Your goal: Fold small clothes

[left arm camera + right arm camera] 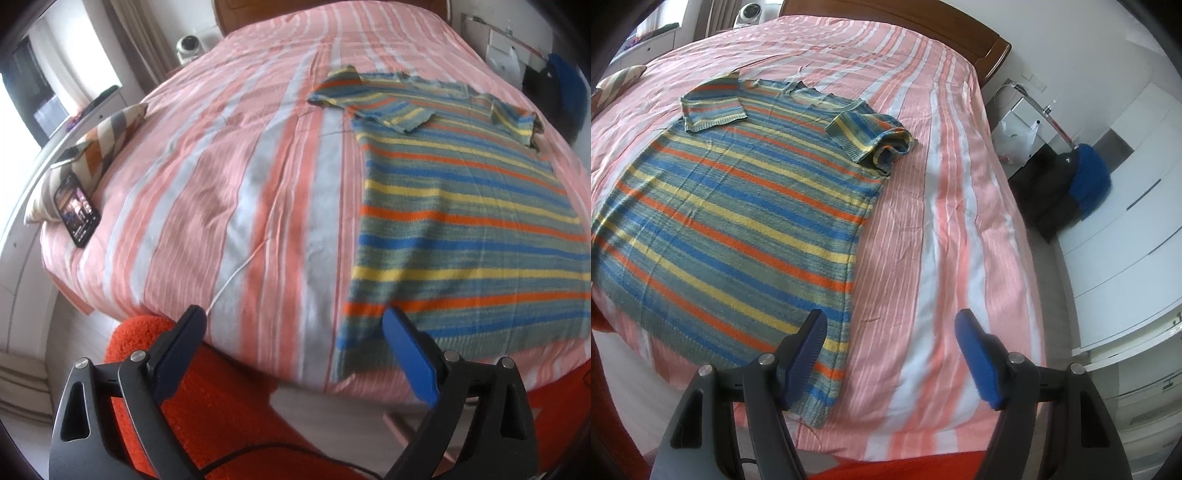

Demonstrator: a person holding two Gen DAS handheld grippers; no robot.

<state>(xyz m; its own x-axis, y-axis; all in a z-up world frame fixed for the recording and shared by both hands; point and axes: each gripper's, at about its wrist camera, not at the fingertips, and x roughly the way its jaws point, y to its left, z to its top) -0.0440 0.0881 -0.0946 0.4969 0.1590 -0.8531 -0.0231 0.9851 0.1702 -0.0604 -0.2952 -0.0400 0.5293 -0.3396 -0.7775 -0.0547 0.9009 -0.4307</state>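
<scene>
Now: Both Tongs Wide Over the Bed

Now the striped shirt (461, 221) lies flat on the pink-striped bed (229, 184), both sleeves folded in over the chest, hem at the near edge. Left tongs (293, 325) gape wide with nothing between them, hanging over the shirt's near left corner. Right tongs (891, 328) stand apart too, empty, above the near right corner (827, 391). Over at the bed's far left edge, a phone (77, 208) leans on a pillow (88, 155).

Both wrist views face down, sharing the shirt (461, 221).
</scene>
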